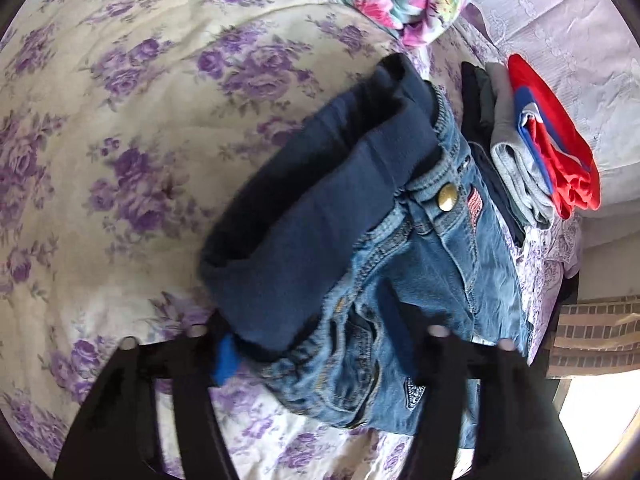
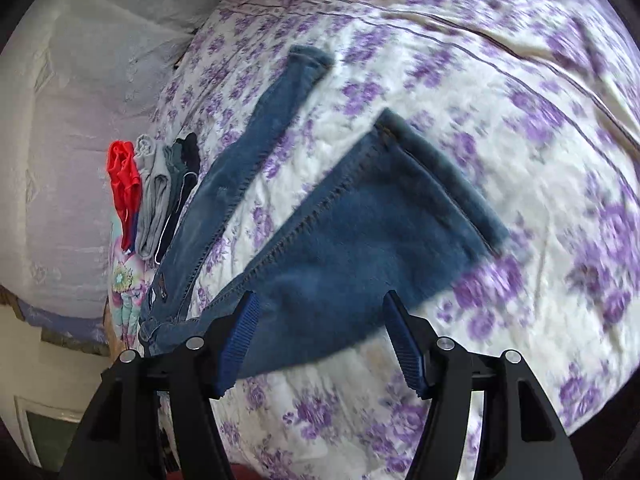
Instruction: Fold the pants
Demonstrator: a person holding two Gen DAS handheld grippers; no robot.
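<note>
Both your grippers wide open: left gripper (image 1: 320, 356) straddles jeans (image 1: 400, 248) waistband; right gripper (image 2: 320, 344) over a leg; neither gripping.

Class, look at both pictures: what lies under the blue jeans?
Under the jeans lies the purple-flowered bedspread. Whatever sits directly beneath the denim is covered.

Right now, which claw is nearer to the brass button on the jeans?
Left. The left claw sits at the waistband, just below the button. The right claw is down at a leg cuff, with the button out of its view.
</note>
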